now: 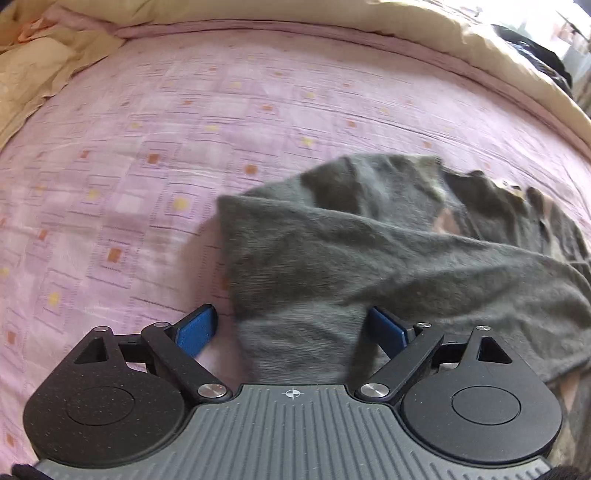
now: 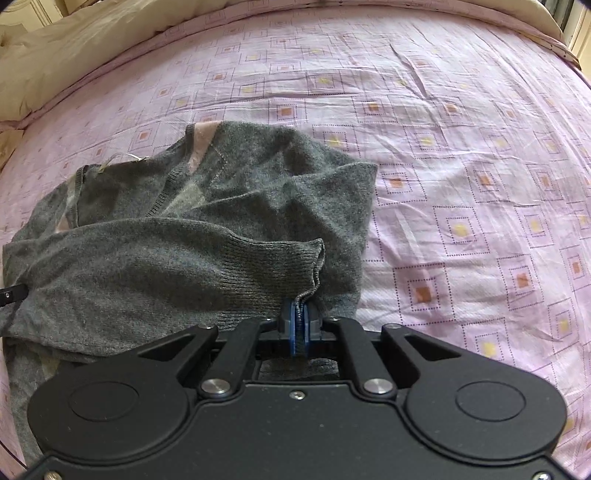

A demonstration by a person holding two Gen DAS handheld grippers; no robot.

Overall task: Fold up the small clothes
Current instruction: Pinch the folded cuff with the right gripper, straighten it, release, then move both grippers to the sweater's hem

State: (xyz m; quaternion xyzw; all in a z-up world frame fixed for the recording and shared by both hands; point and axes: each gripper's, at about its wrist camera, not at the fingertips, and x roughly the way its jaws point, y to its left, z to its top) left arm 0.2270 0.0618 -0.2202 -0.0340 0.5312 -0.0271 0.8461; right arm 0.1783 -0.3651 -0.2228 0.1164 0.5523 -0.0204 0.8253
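We see the right gripper (image 2: 301,325) clenched on the ribbed cuff (image 2: 295,266) of a grey sweater (image 2: 147,258). Left gripper (image 1: 291,328) spread wide, jaws straddling a sweater fold, not pinching. Sweater lies crumpled on the pink patterned bedsheet (image 2: 461,184); beige duvet (image 1: 332,11) beyond.

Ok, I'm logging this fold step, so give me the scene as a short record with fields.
surface: bed with pink patterned sheet
garment: grey sweater, crumpled, sleeve laid across the body
right gripper: shut on the ribbed sleeve cuff
left gripper: open, fingers astride a fold of the sweater, not pressing it
bedding: beige duvet bunched at the far edge
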